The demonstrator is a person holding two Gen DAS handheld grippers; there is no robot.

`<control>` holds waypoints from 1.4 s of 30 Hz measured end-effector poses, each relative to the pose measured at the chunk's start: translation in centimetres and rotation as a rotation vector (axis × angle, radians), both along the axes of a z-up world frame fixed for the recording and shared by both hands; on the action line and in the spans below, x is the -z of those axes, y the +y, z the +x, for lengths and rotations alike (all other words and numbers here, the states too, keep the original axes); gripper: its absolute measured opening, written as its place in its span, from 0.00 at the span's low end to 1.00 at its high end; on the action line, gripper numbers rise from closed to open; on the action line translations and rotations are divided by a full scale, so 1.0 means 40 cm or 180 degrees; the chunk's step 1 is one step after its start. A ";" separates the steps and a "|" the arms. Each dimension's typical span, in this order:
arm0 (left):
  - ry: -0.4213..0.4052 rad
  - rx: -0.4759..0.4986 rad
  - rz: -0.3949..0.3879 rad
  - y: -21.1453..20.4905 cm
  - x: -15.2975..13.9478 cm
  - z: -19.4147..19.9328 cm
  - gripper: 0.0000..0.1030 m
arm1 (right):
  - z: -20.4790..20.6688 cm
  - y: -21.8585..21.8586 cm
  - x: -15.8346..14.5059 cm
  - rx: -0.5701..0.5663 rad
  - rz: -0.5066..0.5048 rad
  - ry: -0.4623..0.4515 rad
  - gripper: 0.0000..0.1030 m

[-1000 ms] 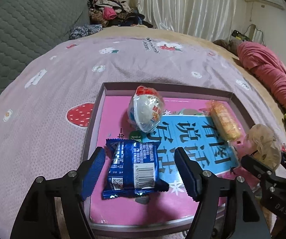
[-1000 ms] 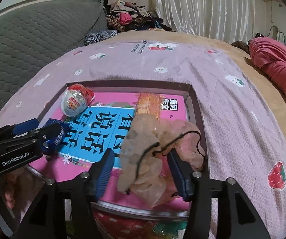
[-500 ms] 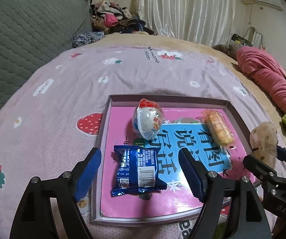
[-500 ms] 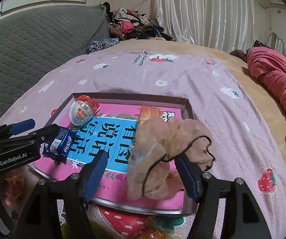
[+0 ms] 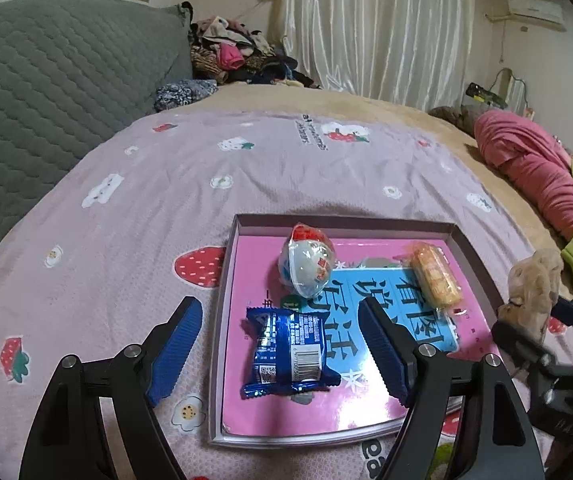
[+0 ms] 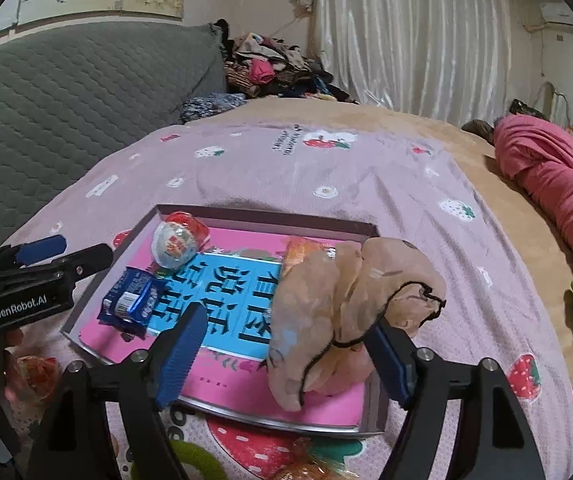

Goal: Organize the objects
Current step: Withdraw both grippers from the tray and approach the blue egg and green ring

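We hold our left tongs (image 5: 278, 340) above the near left part of a shallow box lid (image 5: 222, 320) that lies on the bed (image 5: 134, 216), on its pale purple strawberry-print cover. Their blue pads stand wide apart and grip nothing; the blue snack packet (image 5: 288, 354) lies flat in the lid, seen between them and touching neither. Beyond the packet, a foil-wrapped egg-shaped sweet (image 5: 308, 266) rests near the far edge of the lid. To its right an orange wrapped biscuit bar (image 5: 434, 278) lies lengthwise. All three sit apart from one another on the pink and blue printed sheet lining the lid.

Our right tongs (image 6: 286, 346) are over the near right corner of the lid, and their jaws are opening. A crumpled beige cloth pouch (image 6: 326, 304) with a black drawstring bulges up between the pads; its right side leans on the right pad (image 6: 390, 360), while the left pad (image 6: 180, 356) stands clear of it. The pouch's lower end reaches down to the lid's pink floor, though we cannot tell whether its weight rests there.

In the right wrist view the left tongs' black arm crosses the left edge, level with the packet.
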State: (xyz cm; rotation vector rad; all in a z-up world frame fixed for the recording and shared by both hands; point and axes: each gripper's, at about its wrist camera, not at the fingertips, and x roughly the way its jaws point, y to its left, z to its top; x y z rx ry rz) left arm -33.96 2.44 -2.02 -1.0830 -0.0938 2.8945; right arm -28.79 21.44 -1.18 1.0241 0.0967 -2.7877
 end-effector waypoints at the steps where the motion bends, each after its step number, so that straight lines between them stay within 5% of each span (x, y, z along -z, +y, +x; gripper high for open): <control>1: 0.0005 0.0005 0.0006 0.000 0.000 0.001 0.79 | -0.004 -0.005 0.007 -0.0012 0.0045 -0.0046 0.82; 9: -0.0008 0.0018 -0.0017 0.004 0.004 -0.001 0.79 | -0.031 -0.017 0.082 -0.0032 0.0161 -0.0558 0.82; 17: -0.0010 -0.0042 -0.0207 0.018 0.005 0.019 0.79 | -0.001 -0.018 0.080 0.0007 0.0250 -0.0589 0.82; 32: -0.0183 -0.0078 -0.0246 -0.010 0.000 0.157 0.80 | 0.098 0.003 -0.028 0.0118 0.0165 -0.0406 0.83; 42: -0.0066 -0.0129 -0.0263 -0.047 -0.113 0.274 0.81 | 0.193 -0.010 -0.150 0.0143 0.0218 -0.0200 0.88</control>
